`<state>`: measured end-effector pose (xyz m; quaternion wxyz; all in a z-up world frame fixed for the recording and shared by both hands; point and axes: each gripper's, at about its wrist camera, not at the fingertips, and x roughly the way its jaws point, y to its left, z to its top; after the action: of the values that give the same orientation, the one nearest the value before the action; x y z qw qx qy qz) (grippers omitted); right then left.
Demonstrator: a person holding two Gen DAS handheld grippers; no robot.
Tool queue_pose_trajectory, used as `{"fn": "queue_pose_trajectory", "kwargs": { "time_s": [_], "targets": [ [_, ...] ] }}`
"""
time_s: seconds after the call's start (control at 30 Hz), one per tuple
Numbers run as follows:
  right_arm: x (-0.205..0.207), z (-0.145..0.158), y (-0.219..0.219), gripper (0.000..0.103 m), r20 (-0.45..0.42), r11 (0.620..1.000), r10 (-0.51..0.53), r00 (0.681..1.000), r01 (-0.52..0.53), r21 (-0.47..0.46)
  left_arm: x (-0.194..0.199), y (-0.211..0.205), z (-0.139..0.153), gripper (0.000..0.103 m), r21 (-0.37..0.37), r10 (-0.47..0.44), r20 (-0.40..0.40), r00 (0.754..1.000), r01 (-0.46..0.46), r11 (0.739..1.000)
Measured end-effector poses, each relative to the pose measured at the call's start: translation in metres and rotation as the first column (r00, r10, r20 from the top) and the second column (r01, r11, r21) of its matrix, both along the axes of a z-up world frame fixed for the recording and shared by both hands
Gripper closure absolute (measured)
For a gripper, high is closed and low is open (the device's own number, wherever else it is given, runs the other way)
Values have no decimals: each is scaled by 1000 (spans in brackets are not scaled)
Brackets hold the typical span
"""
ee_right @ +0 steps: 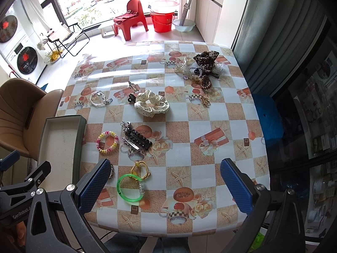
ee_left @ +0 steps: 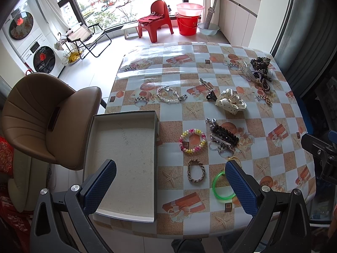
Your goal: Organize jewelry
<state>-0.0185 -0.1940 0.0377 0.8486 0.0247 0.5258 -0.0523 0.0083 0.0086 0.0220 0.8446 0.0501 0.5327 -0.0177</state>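
An open shallow box (ee_left: pixel 124 164) (ee_right: pixel 61 145) lies empty at the table's left edge. Jewelry is scattered to its right: a green bangle (ee_left: pixel 221 186) (ee_right: pixel 129 187), a brown braided band (ee_left: pixel 195 170), a pink and yellow coil bracelet (ee_left: pixel 192 140) (ee_right: pixel 107 140), black beaded clips (ee_left: pixel 224 136) (ee_right: pixel 138 139), a cream dotted scrunchie (ee_left: pixel 230 101) (ee_right: pixel 151 103), and a crystal bracelet (ee_left: pixel 168 94) (ee_right: pixel 98 99). My left gripper (ee_left: pixel 170 187) hovers open above the box and braided band. My right gripper (ee_right: pixel 166 187) hovers open above the table's near edge, the bangle just inside its left finger.
A pile of hair ties with a leopard scrunchie (ee_left: pixel 260 63) (ee_right: pixel 205 60) sits at the far right corner. A brown chair (ee_left: pixel 48 118) stands left of the table. A gold clip (ee_right: pixel 204 100) lies near the right side. A person's legs show below the table edge.
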Motion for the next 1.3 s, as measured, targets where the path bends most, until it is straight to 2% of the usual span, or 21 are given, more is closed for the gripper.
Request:
{"fn": "queue_pose_trajectory", "kwargs": {
  "time_s": [0.27, 0.5, 1.03, 1.3],
  "targets": [
    [1, 3, -3, 0, -9, 1000, -3, 1000, 3, 4, -1, 6, -5, 0, -5, -7, -17, 1000, 7, 1000],
    [6, -9, 1, 0, -43, 1000, -17, 999, 17, 13, -2, 6, -18, 0, -4, -16, -50, 999, 16, 1000],
    [27, -55, -21, 0, -134, 998, -36, 990, 42, 38, 32, -10, -65, 0, 4, -38, -122, 992, 39, 999],
    [54, -89, -37, 0, -185, 992, -69, 980, 87, 94, 55, -26, -99, 0, -2, -80, -123, 989, 80, 997]
  ]
}}
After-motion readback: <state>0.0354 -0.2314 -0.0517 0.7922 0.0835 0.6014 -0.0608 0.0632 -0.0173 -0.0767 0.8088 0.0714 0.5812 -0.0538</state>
